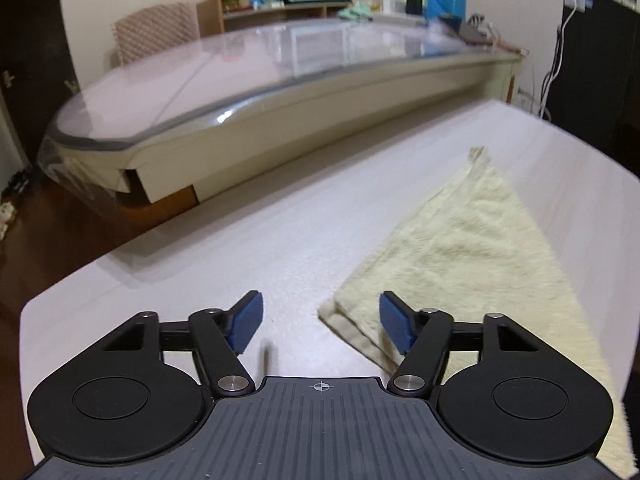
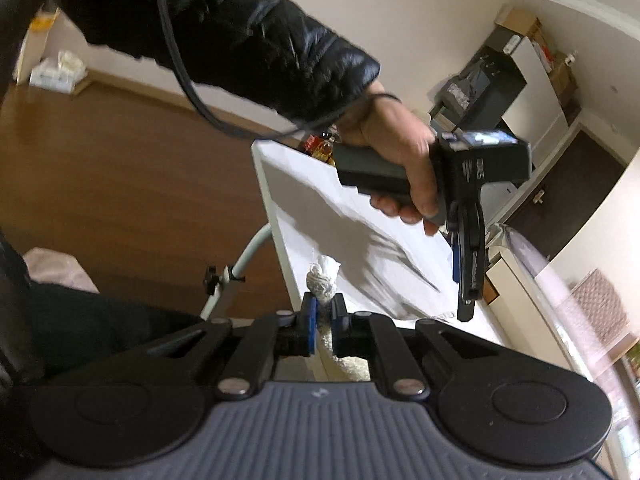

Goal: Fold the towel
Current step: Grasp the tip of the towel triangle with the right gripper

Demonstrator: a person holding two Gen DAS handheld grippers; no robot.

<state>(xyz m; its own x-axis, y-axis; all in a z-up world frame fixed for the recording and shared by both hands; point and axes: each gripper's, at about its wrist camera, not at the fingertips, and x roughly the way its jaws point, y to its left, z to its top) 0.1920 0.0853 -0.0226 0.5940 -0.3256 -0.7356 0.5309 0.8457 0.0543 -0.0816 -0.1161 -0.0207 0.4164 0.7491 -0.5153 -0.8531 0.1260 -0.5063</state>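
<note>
— White tabletop (image 1: 192, 264) fills the foreground, a glass-topped table (image 1: 280, 56) beyond it. Where's the towel?

— I see the cream towel (image 1: 480, 248) flat on the near right. My right gripper (image 2: 323, 320) is clamped tight on one corner, raised, likely to start the fold.

— And your other hand?

— My left gripper (image 1: 320, 322) hovers partway apart over the near-left corner, nothing between its pads. I judge it's lining up to pinch there.

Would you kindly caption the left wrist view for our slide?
Open left gripper approaches near corner of fluffy cream towel on white table.
</note>
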